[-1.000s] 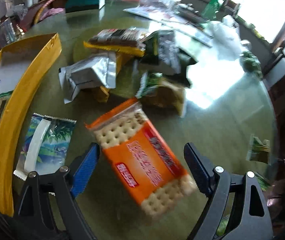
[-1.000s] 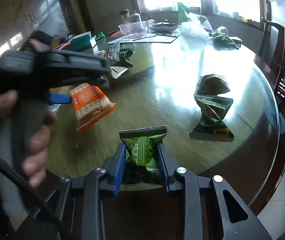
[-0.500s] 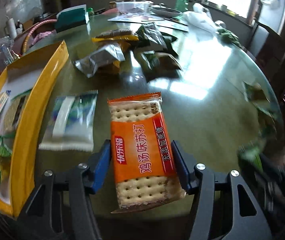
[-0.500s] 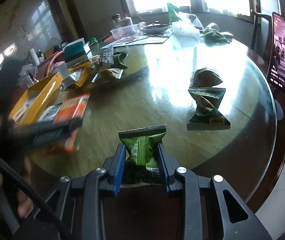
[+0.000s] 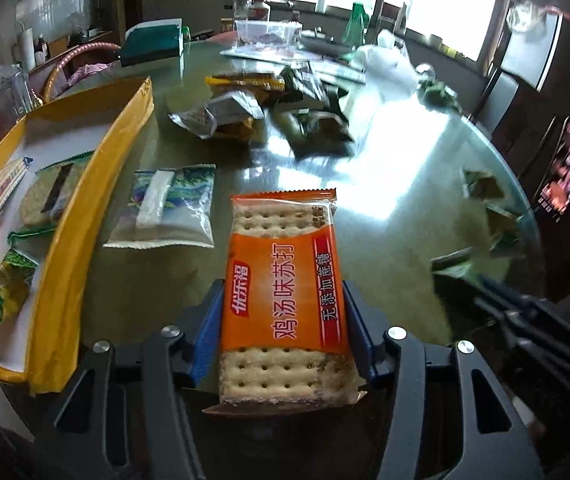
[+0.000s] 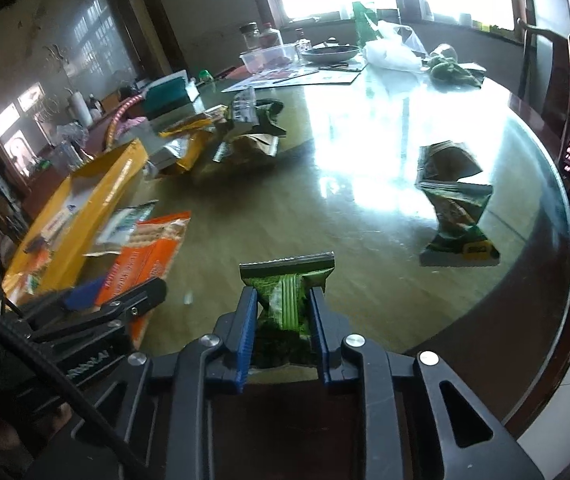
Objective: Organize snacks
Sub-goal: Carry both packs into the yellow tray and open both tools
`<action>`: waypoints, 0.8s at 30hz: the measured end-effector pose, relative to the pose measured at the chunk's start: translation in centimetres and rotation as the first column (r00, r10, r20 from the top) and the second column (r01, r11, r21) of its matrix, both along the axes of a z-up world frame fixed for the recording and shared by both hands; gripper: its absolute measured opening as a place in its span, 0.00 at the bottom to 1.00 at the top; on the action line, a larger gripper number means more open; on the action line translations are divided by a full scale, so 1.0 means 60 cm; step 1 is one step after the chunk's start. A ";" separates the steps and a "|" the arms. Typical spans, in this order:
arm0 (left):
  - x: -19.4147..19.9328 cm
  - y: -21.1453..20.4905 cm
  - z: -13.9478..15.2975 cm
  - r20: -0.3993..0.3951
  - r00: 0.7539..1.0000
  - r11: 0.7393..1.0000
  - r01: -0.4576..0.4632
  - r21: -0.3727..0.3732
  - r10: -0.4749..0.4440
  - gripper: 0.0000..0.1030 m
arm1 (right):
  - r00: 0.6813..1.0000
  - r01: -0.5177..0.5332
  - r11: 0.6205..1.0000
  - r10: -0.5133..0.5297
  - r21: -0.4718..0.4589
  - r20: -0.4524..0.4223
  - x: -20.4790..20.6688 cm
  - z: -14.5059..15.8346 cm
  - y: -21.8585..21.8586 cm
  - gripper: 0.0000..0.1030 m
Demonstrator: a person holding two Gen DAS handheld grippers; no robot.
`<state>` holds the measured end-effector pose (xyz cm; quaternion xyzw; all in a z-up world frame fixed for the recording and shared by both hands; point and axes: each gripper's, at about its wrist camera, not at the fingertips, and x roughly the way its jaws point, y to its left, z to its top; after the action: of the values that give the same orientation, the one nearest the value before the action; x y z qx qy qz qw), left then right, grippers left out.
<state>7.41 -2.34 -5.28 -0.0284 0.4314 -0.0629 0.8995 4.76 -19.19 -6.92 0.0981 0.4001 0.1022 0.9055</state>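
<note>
Near table edge: left gripper, jaws just closing, clamped on orange rectangular plastic cracker packet. Right gripper, likewise closing, pinched on green crinkled foil snack pouch.

Daylight pours in from the windows behind the table, blowing them out to white on my feed. It throws hard glare across the glass tabletop, washing out detail there. Room corners sit dim. Fisheye bending curves the table rim, with black vignette at frame edges. On the left wrist view, the far snack packets look smeared with blur.
</note>
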 end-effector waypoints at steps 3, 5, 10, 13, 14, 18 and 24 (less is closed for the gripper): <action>-0.005 0.013 0.013 0.003 1.000 0.999 -0.002 -0.046 0.002 0.55 | 1.000 -0.003 1.000 0.003 -0.017 -0.003 -0.001 0.001 0.011 0.22; -0.007 0.022 0.020 -0.002 1.000 0.997 -0.005 -0.080 0.005 0.55 | 1.000 -0.011 1.000 0.011 -0.015 -0.005 0.000 0.002 0.019 0.21; -0.021 0.043 0.037 0.014 1.000 0.991 -0.022 -0.135 0.024 0.55 | 1.000 -0.007 0.998 0.006 -0.069 -0.014 0.009 0.003 0.034 0.20; -0.023 0.055 0.047 0.020 0.999 0.987 -0.028 -0.160 0.031 0.55 | 1.000 -0.012 0.997 0.010 -0.079 -0.021 0.013 0.003 0.039 0.20; -0.026 0.059 0.049 0.026 0.999 0.986 -0.030 -0.165 0.035 0.55 | 1.000 -0.005 0.997 0.004 -0.074 -0.024 0.013 0.003 0.038 0.21; -0.034 0.072 0.059 0.036 0.998 0.982 -0.039 -0.185 0.046 0.55 | 0.999 0.005 0.999 -0.007 -0.051 -0.033 0.018 -0.002 0.034 0.26; -0.040 0.096 0.072 0.057 0.996 0.976 -0.056 -0.210 0.070 0.55 | 1.000 -0.003 0.994 0.001 -0.105 -0.015 0.011 0.004 0.052 0.19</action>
<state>5.02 3.43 -0.95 -0.1341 0.3921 -0.0801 0.9065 5.41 -16.09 -6.68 0.0506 0.4119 0.0812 0.9062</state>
